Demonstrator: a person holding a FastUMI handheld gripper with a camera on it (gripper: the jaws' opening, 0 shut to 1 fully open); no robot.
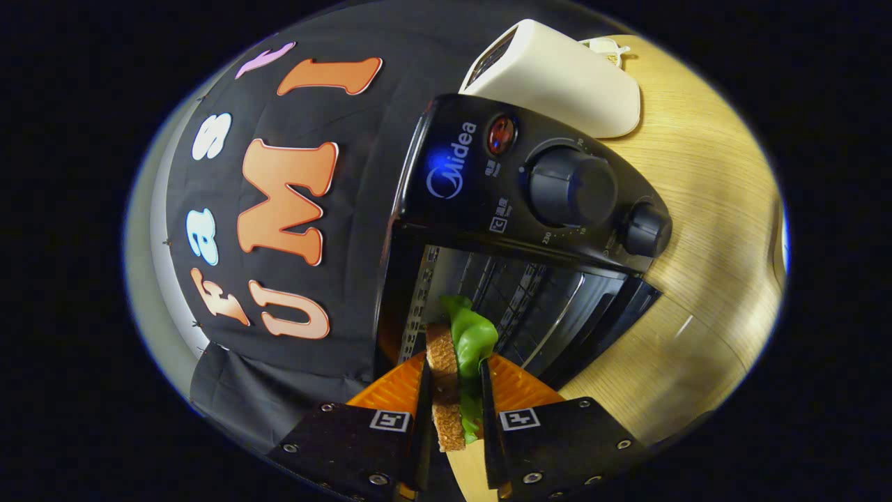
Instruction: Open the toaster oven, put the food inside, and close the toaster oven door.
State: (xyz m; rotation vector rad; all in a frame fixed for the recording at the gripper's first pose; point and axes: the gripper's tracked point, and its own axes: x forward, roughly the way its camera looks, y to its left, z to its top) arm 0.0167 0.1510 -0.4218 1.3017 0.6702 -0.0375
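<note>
My gripper [454, 390] is shut on a sandwich [456, 362] of brown bread with green lettuce, one finger pressing on each side of it. The view is rolled sideways. Just ahead of the sandwich stands the black toaster oven [529, 209] with its door [599, 328] folded down and open. Its dark cavity with wire rack rails [502, 293] lies directly beyond the lettuce tip. Two round knobs [571, 187] and a red lamp [500, 134] sit on the oven's control panel.
A cream-white toaster [557, 77] stands on the light wooden table [704, 209] beyond the oven's control panel. The booth's black cloth wall [279, 209] runs behind the oven on the other side.
</note>
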